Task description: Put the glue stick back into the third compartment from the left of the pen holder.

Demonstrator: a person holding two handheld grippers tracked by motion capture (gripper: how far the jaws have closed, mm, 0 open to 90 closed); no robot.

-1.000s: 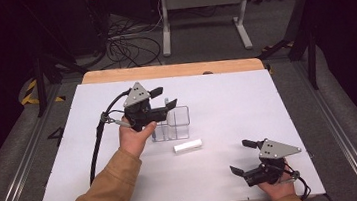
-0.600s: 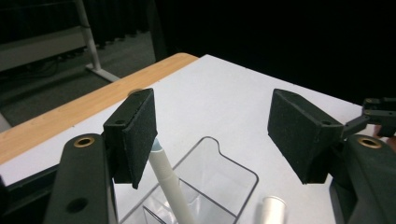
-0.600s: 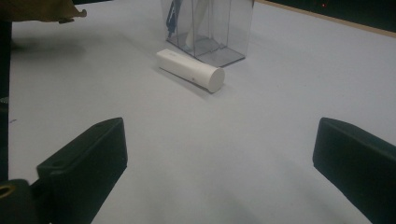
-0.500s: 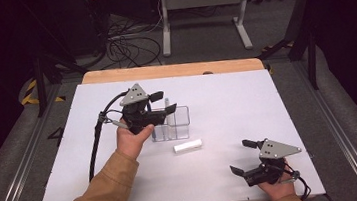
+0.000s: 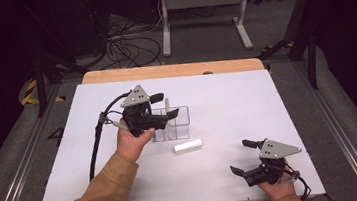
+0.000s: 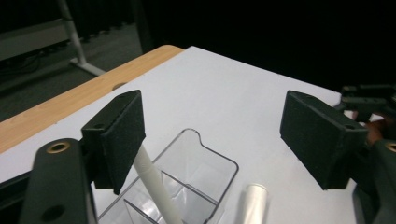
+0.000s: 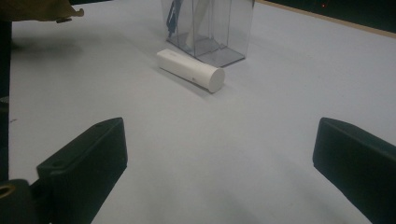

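Observation:
A clear compartmented box (image 5: 173,125) stands mid-table with a thin white stick (image 5: 167,103) upright in it. My left gripper (image 5: 164,106) hovers open just over the box's left side, its jaws on either side of the stick's top without touching it. In the left gripper view the gripper (image 6: 212,140) is wide open above the box (image 6: 196,172), and the stick (image 6: 156,189) leans by the left pad. A white cylinder (image 5: 188,146) lies on the table in front of the box. My right gripper (image 5: 243,157) rests open near the front right edge, facing the cylinder (image 7: 189,69) and the box (image 7: 210,28).
The white table top (image 5: 227,100) ends in a wooden strip (image 5: 171,70) at the far edge. A black cable (image 5: 95,144) trails from the left gripper down the table's left part. A tan sleeve (image 5: 103,194) reaches in from the front. Dark floor and a stand's legs lie beyond.
My left gripper has dropped slightly nearer and lower over the box, still open. The right gripper, the cylinder and the box have not moved.

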